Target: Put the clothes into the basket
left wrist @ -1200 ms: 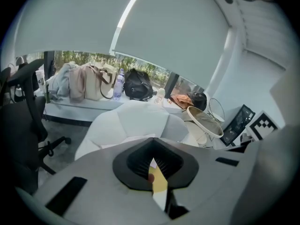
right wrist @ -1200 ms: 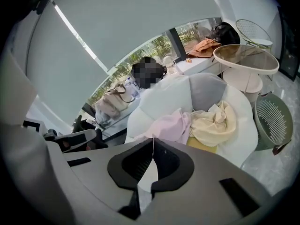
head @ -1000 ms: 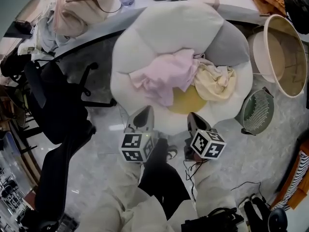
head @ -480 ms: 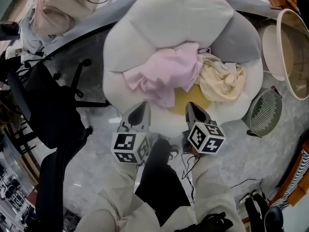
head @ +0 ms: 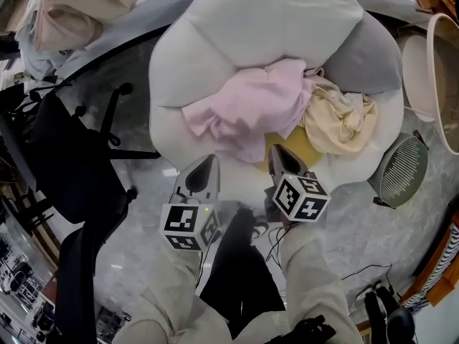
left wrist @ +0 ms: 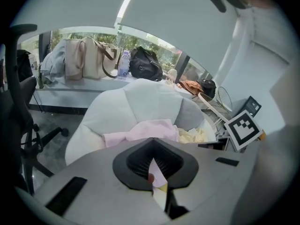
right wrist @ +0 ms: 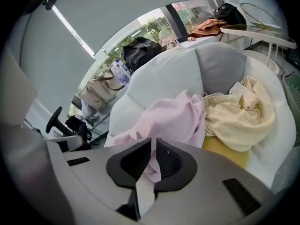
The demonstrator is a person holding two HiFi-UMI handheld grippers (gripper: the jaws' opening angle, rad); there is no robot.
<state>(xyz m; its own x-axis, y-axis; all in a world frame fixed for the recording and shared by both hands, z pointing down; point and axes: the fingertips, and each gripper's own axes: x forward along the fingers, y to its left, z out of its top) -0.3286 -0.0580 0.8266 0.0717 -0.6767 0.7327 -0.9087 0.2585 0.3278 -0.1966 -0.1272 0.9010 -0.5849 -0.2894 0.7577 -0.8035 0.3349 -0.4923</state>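
Observation:
A pink garment (head: 244, 106) and a cream-yellow garment (head: 341, 120) lie crumpled on a white flower-shaped cushion seat (head: 237, 27) with a yellow centre. The tall pale basket (head: 439, 56) stands at the right edge. My left gripper (head: 206, 165) is shut and empty at the seat's near edge, just short of the pink garment. My right gripper (head: 277, 154) is shut too, its tip over the yellow centre between the two garments. The left gripper view shows its closed tips (left wrist: 153, 142) below the pink garment (left wrist: 140, 131). The right gripper view shows its closed tips (right wrist: 153, 142), the pink garment (right wrist: 168, 116) and the cream garment (right wrist: 239, 114).
A black office chair (head: 64, 163) stands at the left. Bags (head: 72, 13) sit on a long table behind the seat. A round green slatted object (head: 401, 172) lies on the floor right of the seat, below the basket. Cables (head: 358, 271) trail near the person's legs.
Both grippers have sunk and come forward to the seat's near edge. The right one now reaches over the yellow centre. Both stay shut.

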